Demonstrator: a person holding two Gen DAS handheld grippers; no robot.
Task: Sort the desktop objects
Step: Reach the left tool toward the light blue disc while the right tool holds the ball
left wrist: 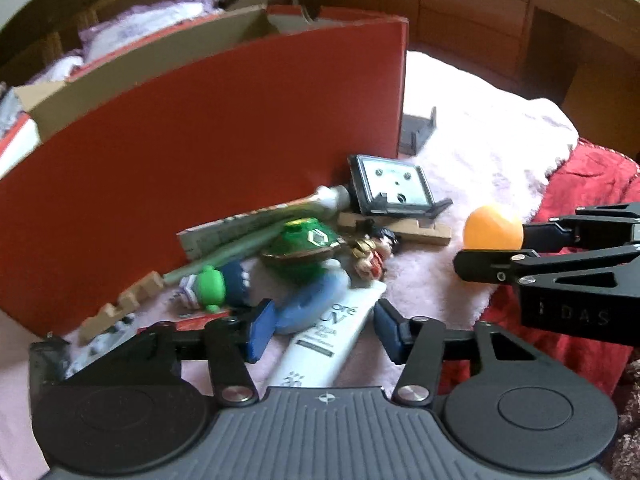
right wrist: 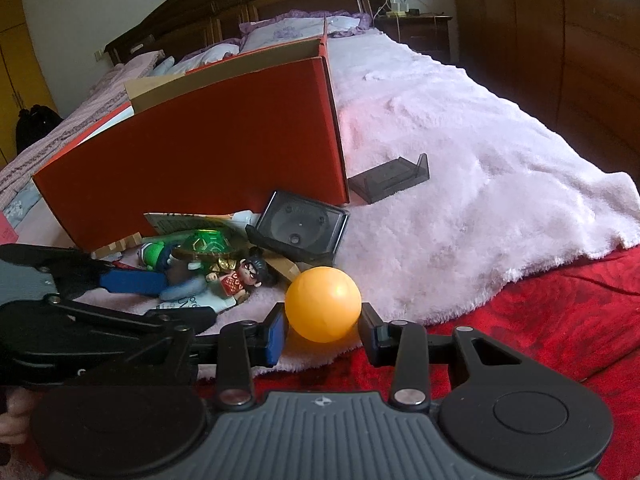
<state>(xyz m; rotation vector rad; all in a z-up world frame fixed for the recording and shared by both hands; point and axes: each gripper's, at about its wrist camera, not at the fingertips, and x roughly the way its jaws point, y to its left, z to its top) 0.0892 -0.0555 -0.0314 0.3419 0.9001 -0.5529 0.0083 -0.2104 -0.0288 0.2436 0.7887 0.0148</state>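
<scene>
The right gripper (right wrist: pixel 322 330) pinches an orange ball (right wrist: pixel 323 305) between its blue-padded fingers, one pad against each side of it, and holds it over the near edge of the pale pink fleece blanket (right wrist: pixel 460 184) where that meets the red bedspread (right wrist: pixel 540 312). From the left wrist view the same ball (left wrist: pixel 493 226) sits at the tip of the right gripper (left wrist: pixel 486 246), off to the right of the clutter. The left gripper (left wrist: pixel 320 326) is spread wide, its fingers (left wrist: pixel 262 330) on either side of a white tube (left wrist: pixel 332 340) that lies on the blanket and runs between them; whether the pads touch the tube I cannot tell. Just beyond lies a heap: a green domed toy (left wrist: pixel 302 246), a small dark-haired figurine in red (left wrist: pixel 374 256), a green-and-blue figure (left wrist: pixel 218 286), a long green stick (left wrist: pixel 228 254) and notched wooden pieces (left wrist: pixel 120 310). A dark square device (left wrist: pixel 390 192) leans tilted at the back of the heap. Behind everything stands a large red cardboard box (left wrist: pixel 220 140), open at the top, and just past its right corner a dark plastic stand (right wrist: pixel 390 178) rests alone on the blanket.
</scene>
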